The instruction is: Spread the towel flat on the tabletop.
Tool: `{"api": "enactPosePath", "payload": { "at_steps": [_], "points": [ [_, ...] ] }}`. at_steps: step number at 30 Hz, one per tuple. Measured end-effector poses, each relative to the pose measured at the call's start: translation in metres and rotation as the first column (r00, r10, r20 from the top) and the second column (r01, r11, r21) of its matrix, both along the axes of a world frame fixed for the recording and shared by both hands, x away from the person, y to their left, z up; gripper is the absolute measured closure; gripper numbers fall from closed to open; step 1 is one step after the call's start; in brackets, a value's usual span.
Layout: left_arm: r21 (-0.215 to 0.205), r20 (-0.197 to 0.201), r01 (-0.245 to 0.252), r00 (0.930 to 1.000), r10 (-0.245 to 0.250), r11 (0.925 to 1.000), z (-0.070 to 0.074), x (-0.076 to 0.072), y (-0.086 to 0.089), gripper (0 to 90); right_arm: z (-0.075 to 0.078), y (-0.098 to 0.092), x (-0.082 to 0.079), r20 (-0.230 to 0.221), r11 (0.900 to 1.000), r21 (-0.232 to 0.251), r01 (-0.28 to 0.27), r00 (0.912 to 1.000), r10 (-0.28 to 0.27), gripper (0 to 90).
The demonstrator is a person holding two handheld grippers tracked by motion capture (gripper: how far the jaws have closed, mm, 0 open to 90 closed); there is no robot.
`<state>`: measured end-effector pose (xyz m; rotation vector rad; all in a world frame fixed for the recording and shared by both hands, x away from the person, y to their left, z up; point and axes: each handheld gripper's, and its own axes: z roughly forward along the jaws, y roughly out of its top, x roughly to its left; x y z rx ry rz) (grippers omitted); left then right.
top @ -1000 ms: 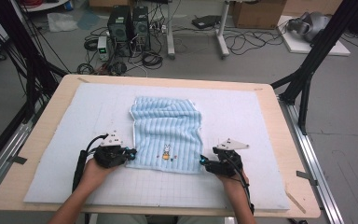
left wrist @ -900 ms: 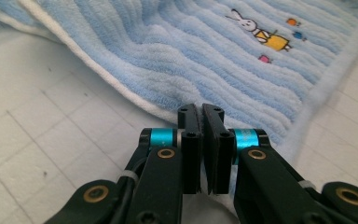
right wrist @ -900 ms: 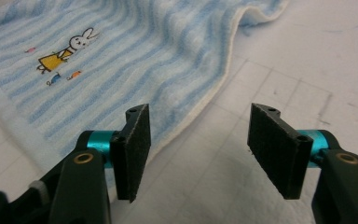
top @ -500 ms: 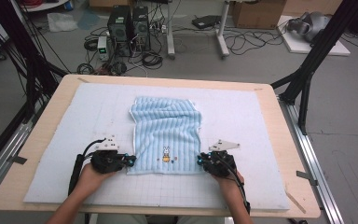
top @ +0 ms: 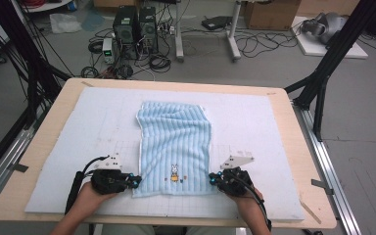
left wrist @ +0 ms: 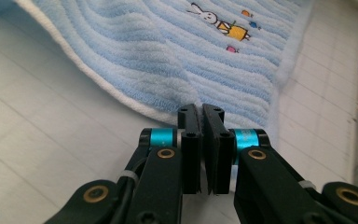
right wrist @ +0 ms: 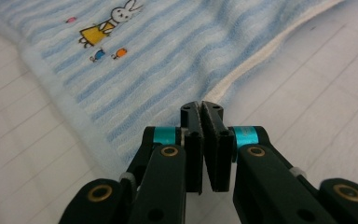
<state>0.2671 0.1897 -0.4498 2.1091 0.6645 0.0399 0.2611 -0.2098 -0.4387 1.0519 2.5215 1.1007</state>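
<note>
A light blue striped towel [top: 176,142] with a small rabbit picture [top: 175,171] lies lengthwise on the white mat. My left gripper [top: 136,181] is at its near left corner, and my right gripper [top: 214,178] is at its near right corner. In the left gripper view the black jaws are shut [left wrist: 201,112] on the towel's white-edged corner [left wrist: 168,51]. The right gripper view shows the same, with the jaws pinched together [right wrist: 201,108] on the towel's hem [right wrist: 177,51]. The far end of the towel is slightly rumpled.
A white gridded mat [top: 78,127] covers most of the wooden table [top: 44,142], with bare mat on both sides of the towel. Black frame poles [top: 323,63] stand at the table's back corners. Computers and cables [top: 137,29] sit on the floor beyond.
Both grippers have drawn back toward the near edge with the towel's near corners. The towel now lies longer and flatter.
</note>
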Motion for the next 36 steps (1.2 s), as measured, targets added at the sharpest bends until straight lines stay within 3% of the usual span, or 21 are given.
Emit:
{"api": "enactPosePath", "payload": {
  "at_steps": [4,7,9,10,12,13,16,19,22,27,30,33,36],
  "points": [
    [-0.015,-0.022,0.062,0.9978,-0.062,0.9980,0.000,-0.011,-0.001,85.4,0.002,-0.008,-0.021,-0.013,0.999,0.002,-0.032,0.9994,0.032,86.9],
    [-0.024,-0.039,0.126,0.9912,-0.126,0.9918,0.000,-0.020,-0.004,85.4,0.002,-0.014,-0.036,-0.037,0.999,0.006,-0.046,0.9983,0.046,86.8],
    [-0.028,-0.044,0.146,0.9881,-0.148,0.9888,0.001,-0.025,-0.006,84.4,0.002,-0.018,-0.044,-0.037,0.999,0.013,-0.051,0.9980,0.052,86.1],
    [-0.032,-0.042,0.139,0.9892,-0.140,0.9898,0.001,-0.026,-0.006,79.9,0.003,-0.019,-0.047,-0.033,0.998,0.016,-0.054,0.9980,0.054,81.0],
    [-0.035,-0.032,0.062,0.9975,-0.063,0.9975,0.003,-0.022,-0.004,53.7,0.004,-0.020,-0.048,-0.003,1.000,0.004,-0.025,0.9997,0.025,69.0],
    [-0.053,-0.036,0.021,0.9991,-0.023,0.9984,0.004,-0.018,-0.002,46.6,0.005,-0.021,-0.047,0.006,1.000,0.018,-0.003,1.0000,0.003,63.3],
    [-0.098,-0.006,-0.089,0.9960,0.089,0.9911,0.009,-0.011,0.008,40.0,0.008,-0.024,-0.040,0.041,0.995,0.066,0.076,0.9960,-0.079,48.4],
    [-0.125,0.031,-0.184,0.9814,0.190,0.9749,0.014,-0.001,0.017,38.1,0.012,-0.024,-0.033,0.082,0.987,0.103,0.123,0.9879,-0.132,41.5],
    [-0.124,0.038,-0.248,0.9665,0.254,0.9609,0.017,0.011,0.023,37.4,0.010,-0.017,-0.025,0.104,0.988,0.095,0.125,0.9855,-0.135,43.1],
    [-0.109,0.026,-0.299,0.9526,0.303,0.9481,0.015,0.029,0.024,37.7,0.005,0.006,-0.012,0.089,0.996,0.059,0.073,0.9930,-0.078,46.2],
    [-0.120,0.020,-0.321,0.9452,0.326,0.9393,0.016,0.039,0.025,37.8,-0.001,0.019,0.000,0.064,0.998,0.035,0.050,0.9966,-0.052,48.4],
    [-0.139,0.012,-0.345,0.9366,0.350,0.9282,0.016,0.044,0.027,37.8,-0.007,0.030,0.008,0.044,1.000,-0.002,0.024,0.9987,-0.024,53.6],
    [-0.139,0.002,-0.355,0.9334,0.359,0.9245,0.012,0.043,0.030,38.0,-0.006,0.030,0.009,0.049,1.000,-0.001,0.023,0.9985,-0.023,66.7]
  ]
}}
